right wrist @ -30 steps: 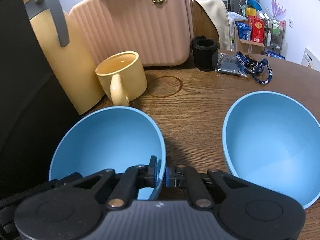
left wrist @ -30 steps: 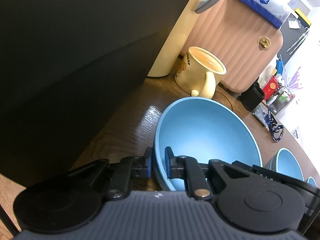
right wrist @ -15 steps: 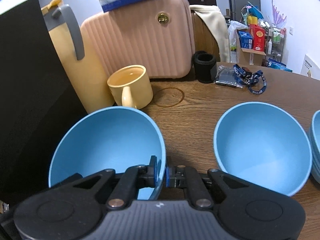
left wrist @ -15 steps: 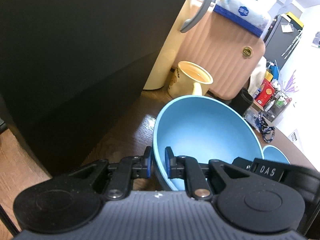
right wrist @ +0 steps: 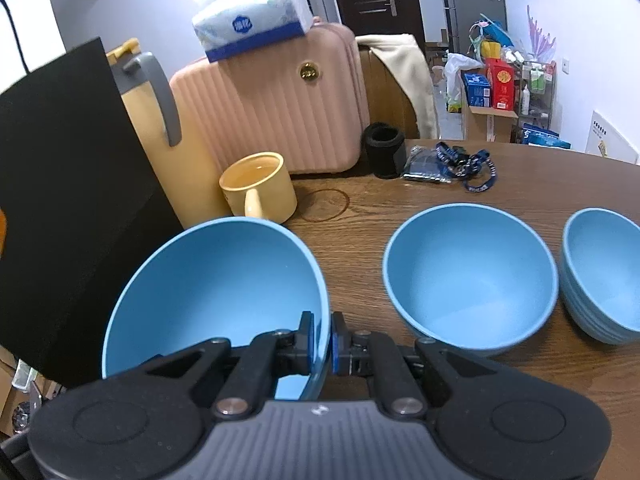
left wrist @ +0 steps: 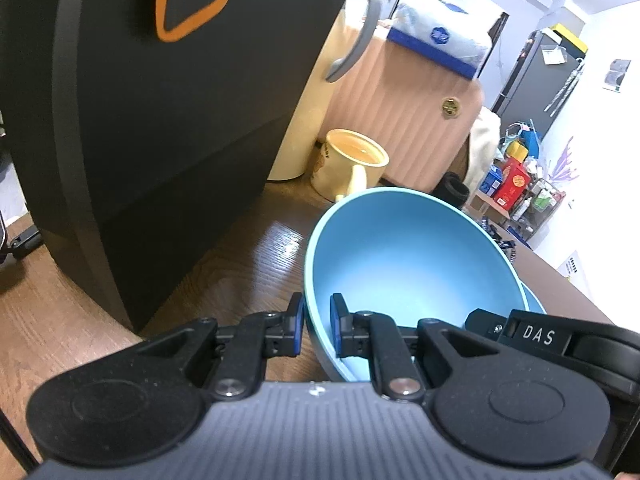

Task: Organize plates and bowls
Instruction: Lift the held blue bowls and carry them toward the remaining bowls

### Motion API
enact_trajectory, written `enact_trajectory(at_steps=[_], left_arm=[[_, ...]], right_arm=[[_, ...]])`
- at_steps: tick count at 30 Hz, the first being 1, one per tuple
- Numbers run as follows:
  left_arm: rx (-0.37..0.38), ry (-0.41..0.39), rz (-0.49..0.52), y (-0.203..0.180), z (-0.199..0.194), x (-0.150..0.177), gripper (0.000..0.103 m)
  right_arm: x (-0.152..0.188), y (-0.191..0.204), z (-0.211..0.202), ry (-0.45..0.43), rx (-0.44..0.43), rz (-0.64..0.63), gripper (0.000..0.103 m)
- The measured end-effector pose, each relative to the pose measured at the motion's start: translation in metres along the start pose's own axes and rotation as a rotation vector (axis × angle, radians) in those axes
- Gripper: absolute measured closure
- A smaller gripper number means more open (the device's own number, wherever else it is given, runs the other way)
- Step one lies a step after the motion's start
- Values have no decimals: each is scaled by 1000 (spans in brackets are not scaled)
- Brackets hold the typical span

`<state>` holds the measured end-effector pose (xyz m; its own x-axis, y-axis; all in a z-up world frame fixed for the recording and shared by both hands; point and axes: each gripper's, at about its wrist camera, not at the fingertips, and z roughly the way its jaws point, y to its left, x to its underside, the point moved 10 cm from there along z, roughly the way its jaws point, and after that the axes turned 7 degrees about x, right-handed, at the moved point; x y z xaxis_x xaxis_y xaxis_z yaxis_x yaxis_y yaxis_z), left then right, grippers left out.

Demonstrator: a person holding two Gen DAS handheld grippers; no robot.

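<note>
Both grippers grip the same large blue bowl, raised above the wooden table. My left gripper point(left wrist: 316, 330) is shut on the bowl point(left wrist: 408, 264) at its left rim. My right gripper point(right wrist: 322, 340) is shut on the bowl point(right wrist: 216, 284) at its right rim. A second large blue bowl point(right wrist: 470, 276) sits on the table to the right, and a stack of smaller blue bowls point(right wrist: 604, 272) stands at the far right. The rim of that second bowl point(left wrist: 534, 300) peeks out behind the held one in the left wrist view.
A yellow mug point(right wrist: 260, 188), a yellow jug point(right wrist: 160, 132) and a pink case point(right wrist: 272, 108) with a tissue pack stand at the back. A black box point(left wrist: 132, 92) stands left. A black cup point(right wrist: 384, 148) and blue lanyard point(right wrist: 468, 164) lie behind the bowls.
Both grippers have lifted the held bowl up and back from the table. More of the table, the second bowl and the bowl stack have come into view.
</note>
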<state>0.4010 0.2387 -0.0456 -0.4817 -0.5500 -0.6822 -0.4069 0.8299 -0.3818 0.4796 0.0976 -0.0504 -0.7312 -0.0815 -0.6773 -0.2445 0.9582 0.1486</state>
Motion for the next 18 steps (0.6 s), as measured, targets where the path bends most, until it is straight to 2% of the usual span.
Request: enact_trajectory(at_steps=[18], left_arm=[[65,1,94,-71,-53,35,89]], right_arm=[[16,-71,-80,-56,54,74,96]])
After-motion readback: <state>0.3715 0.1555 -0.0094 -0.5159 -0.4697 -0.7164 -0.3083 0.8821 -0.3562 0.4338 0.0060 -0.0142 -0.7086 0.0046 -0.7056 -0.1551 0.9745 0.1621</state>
